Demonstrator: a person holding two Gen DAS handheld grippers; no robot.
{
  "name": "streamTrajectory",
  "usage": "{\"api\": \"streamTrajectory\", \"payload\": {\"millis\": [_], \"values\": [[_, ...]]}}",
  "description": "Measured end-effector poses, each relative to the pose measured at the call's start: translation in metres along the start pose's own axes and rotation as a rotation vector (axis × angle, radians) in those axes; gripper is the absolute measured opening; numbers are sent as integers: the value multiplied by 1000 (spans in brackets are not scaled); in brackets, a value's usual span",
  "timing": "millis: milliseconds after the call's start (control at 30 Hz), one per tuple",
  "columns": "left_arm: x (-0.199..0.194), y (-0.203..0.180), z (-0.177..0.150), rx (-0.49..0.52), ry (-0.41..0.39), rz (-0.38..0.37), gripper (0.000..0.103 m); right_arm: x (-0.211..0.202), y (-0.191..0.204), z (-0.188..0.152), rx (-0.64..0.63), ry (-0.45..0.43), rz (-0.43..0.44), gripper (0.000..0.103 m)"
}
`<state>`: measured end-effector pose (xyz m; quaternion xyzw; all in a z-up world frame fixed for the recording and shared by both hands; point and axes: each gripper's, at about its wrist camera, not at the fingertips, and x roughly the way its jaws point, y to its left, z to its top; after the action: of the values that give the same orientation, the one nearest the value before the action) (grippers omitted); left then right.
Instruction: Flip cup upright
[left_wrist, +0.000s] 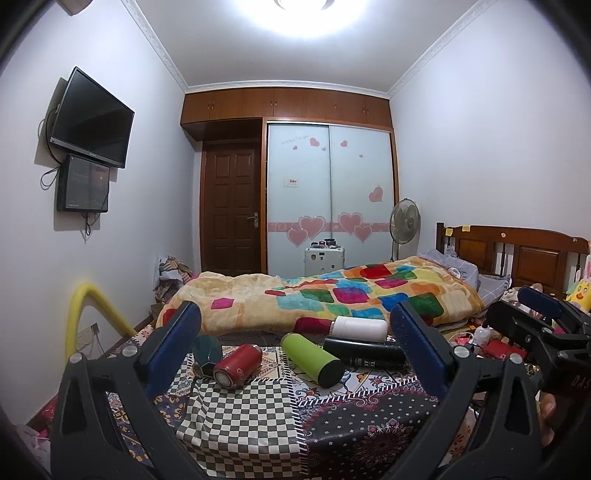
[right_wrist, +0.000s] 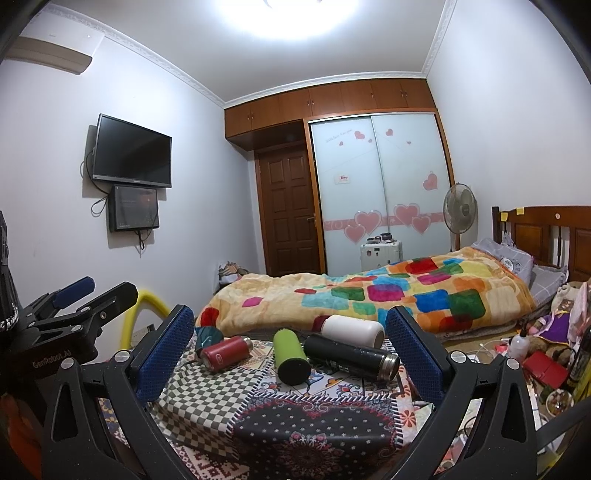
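Several cups lie on their sides on a patterned cloth (left_wrist: 240, 413): a dark teal faceted cup (left_wrist: 207, 351), a red cup (left_wrist: 238, 365), a green cup (left_wrist: 312, 358), a black flask (left_wrist: 364, 353) and a white bottle (left_wrist: 359, 328). They show again in the right wrist view: teal (right_wrist: 208, 336), red (right_wrist: 225, 352), green (right_wrist: 291, 356), black (right_wrist: 351, 356), white (right_wrist: 352, 329). My left gripper (left_wrist: 295, 325) is open and empty, short of the cups. My right gripper (right_wrist: 290, 325) is open and empty, also short of them.
The cloth covers a low table (right_wrist: 306, 435). A bed with a colourful blanket (left_wrist: 332, 291) lies behind. A yellow foam-padded rail (left_wrist: 92, 306) stands left. Clutter and toys (right_wrist: 543, 354) lie right. The right gripper (left_wrist: 535, 325) shows in the left wrist view, the left gripper (right_wrist: 74, 310) in the right wrist view.
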<state>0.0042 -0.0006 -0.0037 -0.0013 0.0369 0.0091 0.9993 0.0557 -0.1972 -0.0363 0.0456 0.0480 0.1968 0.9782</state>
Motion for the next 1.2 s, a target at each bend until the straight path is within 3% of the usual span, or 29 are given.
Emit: {"api": "streamTrajectory", "payload": {"millis": [1200], "values": [[10,6,-10,-16,28,11,103,11,3,-6,1,35,6,103]]}}
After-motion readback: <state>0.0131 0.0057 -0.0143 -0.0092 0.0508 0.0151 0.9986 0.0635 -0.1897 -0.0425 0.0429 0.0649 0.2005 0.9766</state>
